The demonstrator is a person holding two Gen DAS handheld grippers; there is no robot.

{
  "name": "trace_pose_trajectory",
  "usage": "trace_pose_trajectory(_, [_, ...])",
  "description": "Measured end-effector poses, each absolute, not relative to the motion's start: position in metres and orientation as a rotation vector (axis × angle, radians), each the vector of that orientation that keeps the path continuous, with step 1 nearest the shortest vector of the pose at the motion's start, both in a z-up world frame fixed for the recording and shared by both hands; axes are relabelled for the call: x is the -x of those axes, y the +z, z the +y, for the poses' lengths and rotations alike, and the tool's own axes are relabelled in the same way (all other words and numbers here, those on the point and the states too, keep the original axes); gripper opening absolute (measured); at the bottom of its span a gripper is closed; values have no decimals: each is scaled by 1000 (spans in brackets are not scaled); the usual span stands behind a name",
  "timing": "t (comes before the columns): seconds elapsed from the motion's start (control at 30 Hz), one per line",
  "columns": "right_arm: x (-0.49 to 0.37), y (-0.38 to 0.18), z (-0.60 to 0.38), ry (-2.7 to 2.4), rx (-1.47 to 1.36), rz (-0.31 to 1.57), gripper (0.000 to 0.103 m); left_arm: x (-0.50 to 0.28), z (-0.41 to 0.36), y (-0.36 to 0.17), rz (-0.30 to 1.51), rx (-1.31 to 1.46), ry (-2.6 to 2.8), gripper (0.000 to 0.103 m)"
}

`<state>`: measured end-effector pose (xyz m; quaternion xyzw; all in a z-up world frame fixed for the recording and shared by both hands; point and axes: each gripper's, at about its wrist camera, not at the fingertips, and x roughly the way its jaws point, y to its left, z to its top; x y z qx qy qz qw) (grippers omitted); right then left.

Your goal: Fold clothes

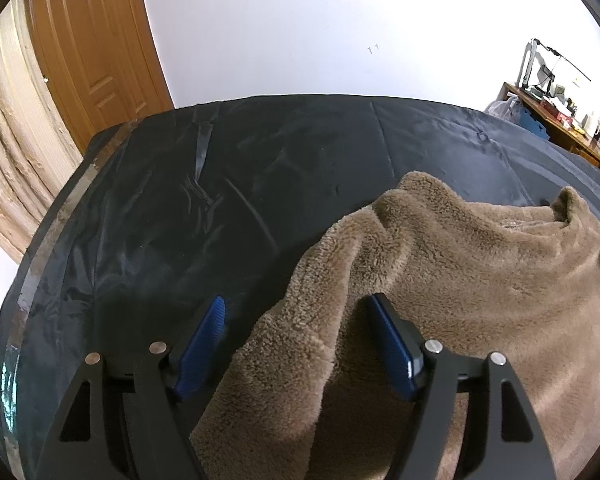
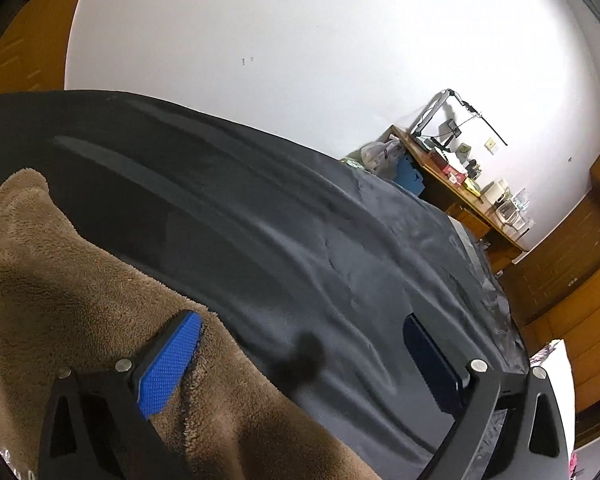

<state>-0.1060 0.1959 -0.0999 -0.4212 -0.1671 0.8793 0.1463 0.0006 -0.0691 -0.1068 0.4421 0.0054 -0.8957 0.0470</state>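
Fuzzy brown fleece garment [image 1: 480, 280], glossy black sheet [image 1: 180, 200], varnished wood door [image 1: 96, 48]

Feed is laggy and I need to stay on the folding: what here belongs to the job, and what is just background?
Job:
- brown fleece, lying rumpled on the black sheet
- left gripper, open, a fleece fold between its fingers
- right gripper, open at the fleece edge

Background:
- desk with clutter
- plastic bag
- door

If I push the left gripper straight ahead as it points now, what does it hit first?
Most likely the brown fleece garment: a raised fold of it already lies between the open fingers of the left gripper. Beyond it is only the dark sheet, though depth is uncertain.
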Motion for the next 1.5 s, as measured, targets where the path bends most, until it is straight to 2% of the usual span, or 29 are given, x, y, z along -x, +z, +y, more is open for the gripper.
trace_pose_trajectory(0.13, [75,-81,196,2625,1265,-387,101,-12,-88,-87,87,-1330,-2738,78])
trace_pose_trajectory(0.23, [46,-64,182,2700,1258,-392,101,-20,-101,-73,139,-1315,-2741,78])
trace_pose_trajectory(0.47, [-8,-50,143,2894,1283,-278,101,-89,-130,-59,-21,-1340,-2716,79])
trace_pose_trajectory(0.8, [-15,-93,126,2944,1304,-103,101,-198,-106,-93,-98,-1511,-2712,79])
trace_pose_trajectory(1.03, [-24,-99,134,2961,1262,-71,101,-194,-85,-105,-213,-1479,-2622,81])
trace_pose_trajectory(1.13, [-26,-98,140,2963,1242,-36,101,-184,-103,-106,-168,-1438,-2550,89])
trace_pose_trajectory(1.23, [-25,-98,145,2968,1242,-16,101,-175,-130,-100,-74,-1392,-2502,89])
trace_pose_trajectory(1.33, [-26,-98,145,2973,1235,-30,101,-161,-151,-91,-114,-1289,-2417,89])
trace_pose_trajectory(1.5, [-25,-99,145,2973,1241,-52,101,-130,-165,-86,-152,-1287,-2384,89])
